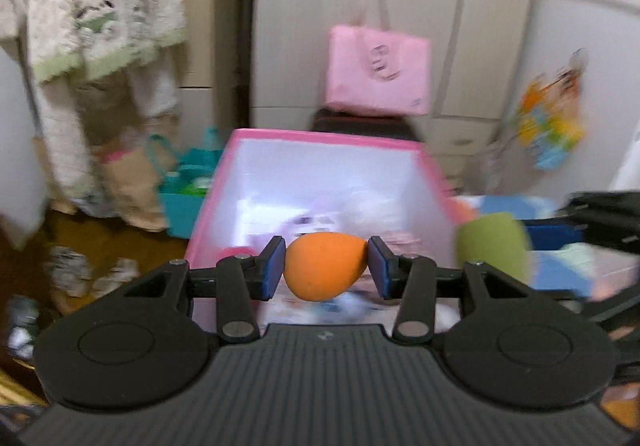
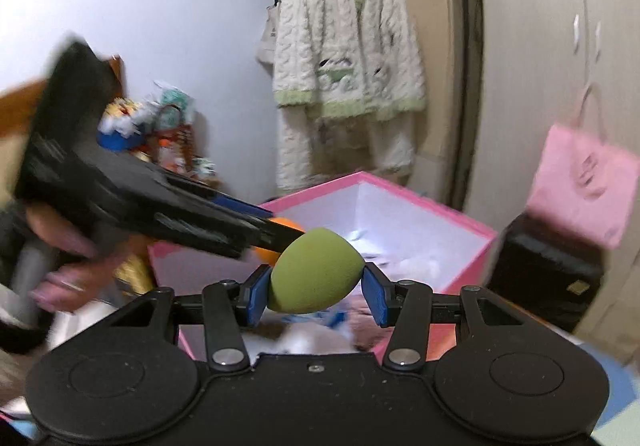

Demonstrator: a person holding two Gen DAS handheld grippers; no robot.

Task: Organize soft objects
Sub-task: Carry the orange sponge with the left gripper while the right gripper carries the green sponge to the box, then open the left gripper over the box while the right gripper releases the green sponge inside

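- Since each sponge dents between pads, both are judged light, soft and springy; a hold across the middle suits them.
- An orange sponge is clamped in the left claw, a green sponge in the right claw, both over the pink box.
- A robe is seen hanging far behind; a pink bag hangs on a cupboard.

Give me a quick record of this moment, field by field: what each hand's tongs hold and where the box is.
left tongs: shut on orange sponge
right tongs: shut on green sponge
pink box: open, ahead of and below both tongs
box contents: soft items, too blurred to name
sponges: both held above the box, not yet released
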